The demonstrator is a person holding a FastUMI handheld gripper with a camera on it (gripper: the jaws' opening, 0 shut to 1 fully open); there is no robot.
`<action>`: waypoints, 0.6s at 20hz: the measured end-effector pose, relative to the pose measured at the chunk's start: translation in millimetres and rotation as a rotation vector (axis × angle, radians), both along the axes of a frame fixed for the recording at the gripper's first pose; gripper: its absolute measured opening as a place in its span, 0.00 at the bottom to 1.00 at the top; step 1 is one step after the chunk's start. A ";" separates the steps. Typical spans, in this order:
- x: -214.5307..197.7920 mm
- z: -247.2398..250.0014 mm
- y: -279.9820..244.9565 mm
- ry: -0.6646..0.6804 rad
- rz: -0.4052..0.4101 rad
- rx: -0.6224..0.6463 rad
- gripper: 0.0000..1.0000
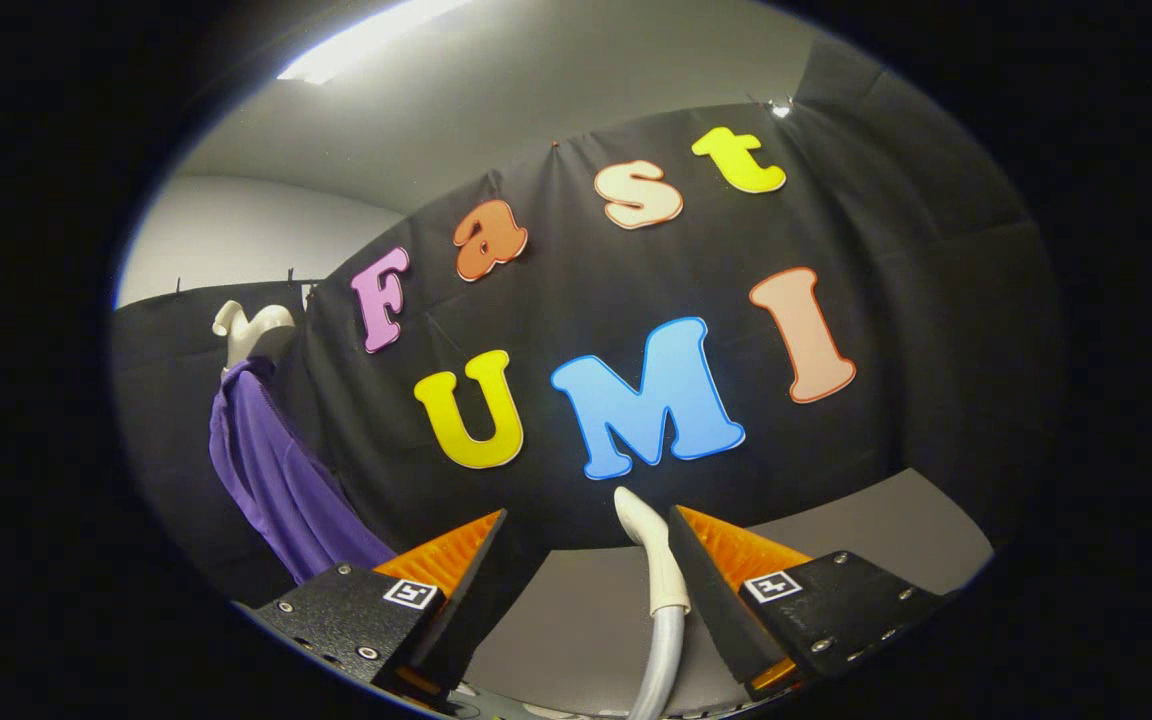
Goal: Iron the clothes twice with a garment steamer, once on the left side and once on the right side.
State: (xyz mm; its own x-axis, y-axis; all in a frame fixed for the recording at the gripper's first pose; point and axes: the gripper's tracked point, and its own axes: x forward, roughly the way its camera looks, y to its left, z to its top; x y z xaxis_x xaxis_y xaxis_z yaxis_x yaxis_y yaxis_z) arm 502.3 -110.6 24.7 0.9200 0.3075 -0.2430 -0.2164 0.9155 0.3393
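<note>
Grey tabletop (576, 610); open claw (586, 530) flanks curved steamer handle (648, 545); purple garment (276, 470) hangs.

Black cloth wall (936, 330) across the back, grey tabletop (866, 525) below it, pale ceiling (536, 90) above, bright strip light (366, 40) overhead.

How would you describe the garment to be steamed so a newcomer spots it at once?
Start at the black cloth wall and follow it to its corner, beyond the open hand-held gripper, off to one side. There a purple garment hangs from a white hanger. It is the only purple fabric; the white steamer handle stands between the fingers.
</note>
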 end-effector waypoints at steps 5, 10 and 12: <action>36.7 -54.7 -3.6 0.165 0.045 0.037 0.95; 58.2 -83.7 -3.5 0.261 0.069 0.055 0.95; 63.4 -100.3 -1.5 0.320 0.074 0.076 0.94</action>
State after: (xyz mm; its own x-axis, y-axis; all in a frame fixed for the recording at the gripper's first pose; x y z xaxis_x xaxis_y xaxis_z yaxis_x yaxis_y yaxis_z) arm 565.7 -112.1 -75.5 0.7752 0.3993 -0.4896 -0.1529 0.8705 0.4678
